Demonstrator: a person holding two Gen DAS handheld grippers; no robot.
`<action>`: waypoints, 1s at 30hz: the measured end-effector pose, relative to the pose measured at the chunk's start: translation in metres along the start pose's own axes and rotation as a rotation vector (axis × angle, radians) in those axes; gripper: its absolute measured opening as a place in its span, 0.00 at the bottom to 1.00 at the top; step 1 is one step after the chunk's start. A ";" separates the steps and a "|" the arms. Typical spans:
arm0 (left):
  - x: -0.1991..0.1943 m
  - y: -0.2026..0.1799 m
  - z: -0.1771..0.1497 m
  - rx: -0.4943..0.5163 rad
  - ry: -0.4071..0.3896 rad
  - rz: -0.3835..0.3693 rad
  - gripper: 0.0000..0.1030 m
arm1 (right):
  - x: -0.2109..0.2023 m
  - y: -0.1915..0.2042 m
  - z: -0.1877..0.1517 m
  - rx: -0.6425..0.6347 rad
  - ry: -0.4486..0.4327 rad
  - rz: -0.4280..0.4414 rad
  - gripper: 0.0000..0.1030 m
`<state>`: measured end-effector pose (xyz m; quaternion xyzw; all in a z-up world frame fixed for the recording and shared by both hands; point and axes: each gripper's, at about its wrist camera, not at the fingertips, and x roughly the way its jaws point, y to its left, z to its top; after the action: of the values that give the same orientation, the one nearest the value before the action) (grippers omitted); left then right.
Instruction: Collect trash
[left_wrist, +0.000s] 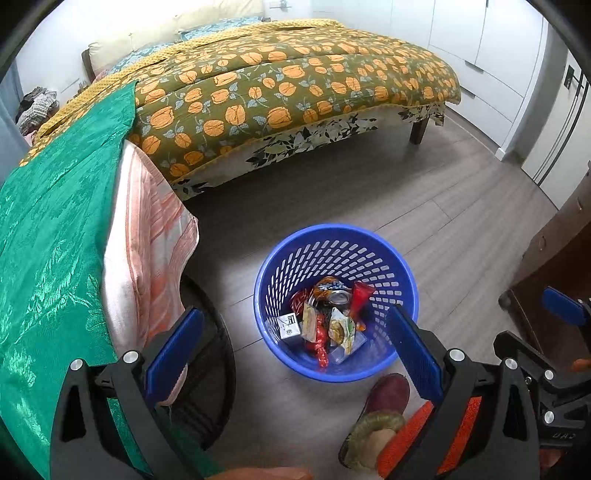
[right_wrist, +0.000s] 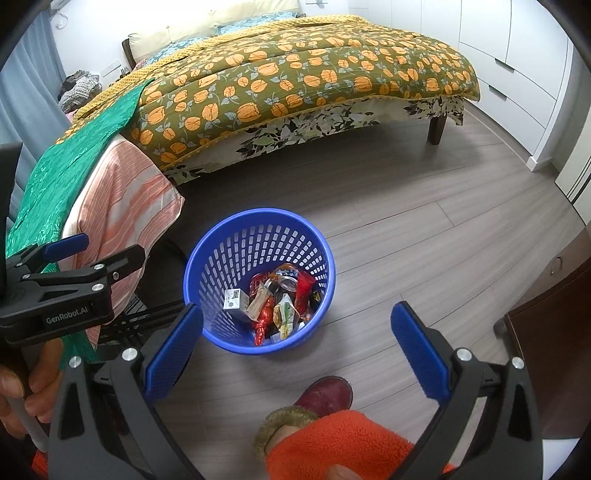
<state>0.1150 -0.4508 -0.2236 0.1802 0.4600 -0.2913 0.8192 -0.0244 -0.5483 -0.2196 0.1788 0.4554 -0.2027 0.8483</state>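
Note:
A blue plastic basket (left_wrist: 402, 280) stands on the wooden floor and shows in the right wrist view too (right_wrist: 207, 254). Inside it lie several pieces of trash (left_wrist: 325, 317): wrappers, a crushed can, a small white box (right_wrist: 236, 300). My left gripper (left_wrist: 295, 350) is open and empty, held above the basket's near side. My right gripper (right_wrist: 297, 347) is open and empty, just right of and above the basket. The left gripper also shows from the side in the right wrist view (right_wrist: 74, 258).
A bed with an orange-flowered quilt (left_wrist: 295, 81) fills the back. A green cloth (left_wrist: 48, 229) and striped towel (left_wrist: 147, 229) hang over a chair at left. A dark wooden cabinet (right_wrist: 546, 332) stands at right. A red slipper (right_wrist: 325, 395) is near the basket.

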 end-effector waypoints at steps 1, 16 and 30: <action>0.000 0.000 0.000 0.000 0.000 0.000 0.95 | 0.000 0.000 0.000 -0.001 0.000 0.000 0.96; 0.001 -0.001 -0.002 0.000 0.002 -0.003 0.95 | 0.002 0.002 0.000 -0.007 0.002 0.000 0.96; 0.003 -0.002 -0.005 0.006 0.007 -0.002 0.95 | 0.002 0.002 0.000 -0.007 0.004 -0.002 0.96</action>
<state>0.1120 -0.4505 -0.2287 0.1833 0.4620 -0.2928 0.8168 -0.0223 -0.5465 -0.2211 0.1758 0.4579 -0.2017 0.8478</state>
